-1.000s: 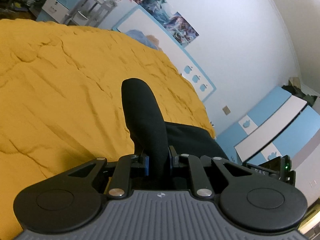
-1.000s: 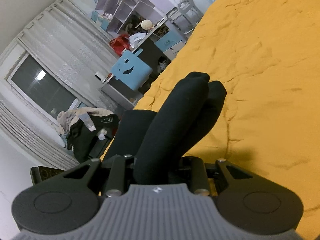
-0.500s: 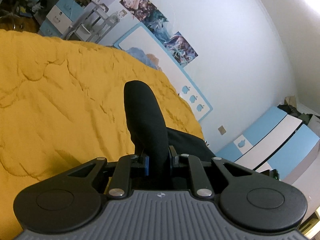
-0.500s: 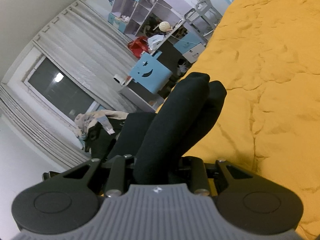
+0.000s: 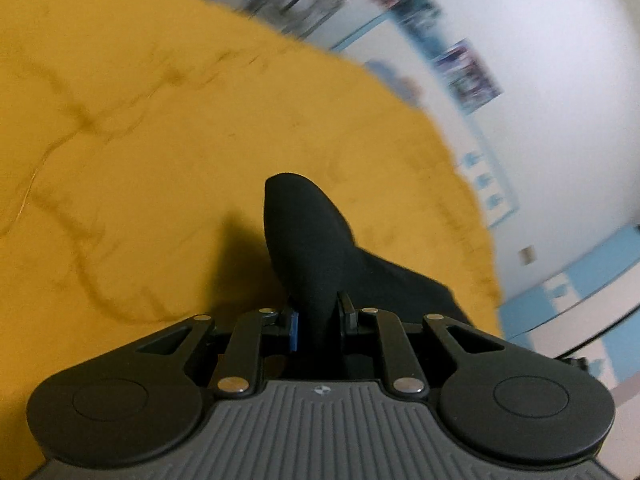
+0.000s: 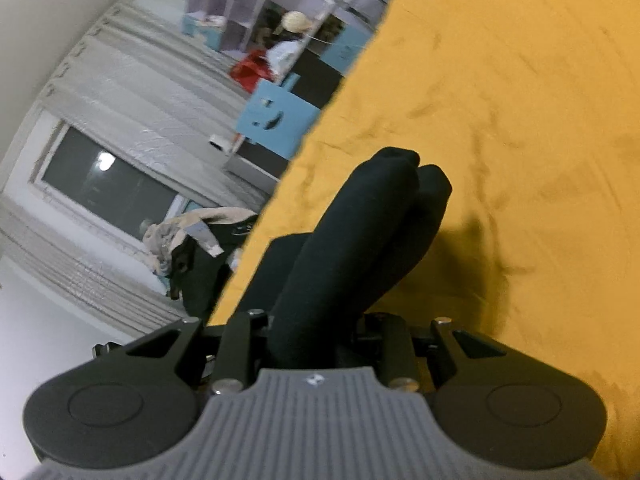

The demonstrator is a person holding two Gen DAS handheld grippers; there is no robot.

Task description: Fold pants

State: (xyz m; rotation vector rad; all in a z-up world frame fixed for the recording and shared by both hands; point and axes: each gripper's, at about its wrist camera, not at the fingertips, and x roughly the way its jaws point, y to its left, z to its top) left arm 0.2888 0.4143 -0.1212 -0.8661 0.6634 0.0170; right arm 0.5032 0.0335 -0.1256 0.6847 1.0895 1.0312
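Observation:
The black pants [image 5: 308, 240] bulge up out of my left gripper [image 5: 318, 316], which is shut on a fold of the cloth above the yellow bed cover [image 5: 140, 140]. More black cloth trails down to the right behind the fold. In the right wrist view my right gripper [image 6: 316, 332] is shut on another thick bunch of the black pants [image 6: 360, 232], two rounded folds side by side, over the yellow bed cover [image 6: 520, 160]. The fingertips of both grippers are hidden by cloth.
The bed's edge runs near a white wall with posters [image 5: 472, 76] and blue-and-white cabinets [image 5: 580, 280]. In the right wrist view a blue chair [image 6: 276, 120], shelves [image 6: 248, 4], a curtained window [image 6: 104, 188] and a heap of clothes [image 6: 192, 240] stand beside the bed.
Both grippers have swung lower toward the bed cover, still holding the pants. The views are now blurred with motion, and the shadows of the cloth on the cover have grown.

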